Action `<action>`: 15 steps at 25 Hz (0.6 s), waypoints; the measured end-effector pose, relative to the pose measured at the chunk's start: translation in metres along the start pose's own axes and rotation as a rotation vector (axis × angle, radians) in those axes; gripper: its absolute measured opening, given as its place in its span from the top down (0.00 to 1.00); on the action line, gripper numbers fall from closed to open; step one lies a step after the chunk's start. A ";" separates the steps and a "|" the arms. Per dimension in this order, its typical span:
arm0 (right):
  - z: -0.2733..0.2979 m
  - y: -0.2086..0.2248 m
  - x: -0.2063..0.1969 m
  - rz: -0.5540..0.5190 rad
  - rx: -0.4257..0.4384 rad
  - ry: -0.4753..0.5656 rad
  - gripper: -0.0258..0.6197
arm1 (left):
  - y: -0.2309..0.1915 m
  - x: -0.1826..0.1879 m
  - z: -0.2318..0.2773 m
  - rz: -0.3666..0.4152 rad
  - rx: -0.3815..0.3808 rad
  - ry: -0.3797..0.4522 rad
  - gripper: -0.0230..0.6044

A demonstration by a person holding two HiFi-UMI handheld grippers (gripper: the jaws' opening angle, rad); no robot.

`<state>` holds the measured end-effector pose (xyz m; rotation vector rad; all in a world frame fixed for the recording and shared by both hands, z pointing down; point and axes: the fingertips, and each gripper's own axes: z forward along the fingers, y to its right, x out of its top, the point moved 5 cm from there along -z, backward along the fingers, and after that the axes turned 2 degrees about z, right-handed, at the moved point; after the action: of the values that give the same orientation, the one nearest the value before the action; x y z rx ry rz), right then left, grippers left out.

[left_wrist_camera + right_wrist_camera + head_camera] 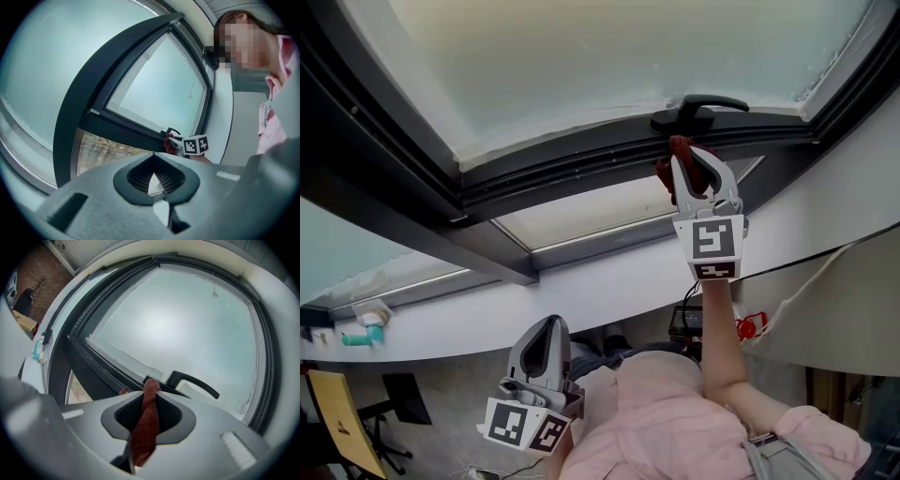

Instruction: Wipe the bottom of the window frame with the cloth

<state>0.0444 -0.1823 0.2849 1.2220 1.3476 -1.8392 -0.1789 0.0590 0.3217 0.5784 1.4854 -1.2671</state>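
A dark red cloth is pinched in my right gripper, which is shut on it; the cloth's end presses against the dark bottom rail of the window frame. This happens just below the black window handle, which the right gripper view shows close ahead as the handle. My right gripper is held up at arm's length. My left gripper hangs low by the body, away from the window, jaws shut on nothing. From there the right gripper's marker cube is in sight.
A white sill curves below the frame, with a teal bottle at its far left. A second, lower pane lies under the rail. A black cable crosses the sill at right. A yellow chair stands on the floor.
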 end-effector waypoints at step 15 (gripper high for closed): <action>0.006 0.003 0.004 -0.050 0.056 -0.017 0.86 | 0.014 0.018 -0.001 0.064 -0.043 0.057 0.97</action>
<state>0.0435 -0.1885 0.2806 1.2089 1.3368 -1.9300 -0.1736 0.0595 0.2997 0.6330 1.5260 -1.1752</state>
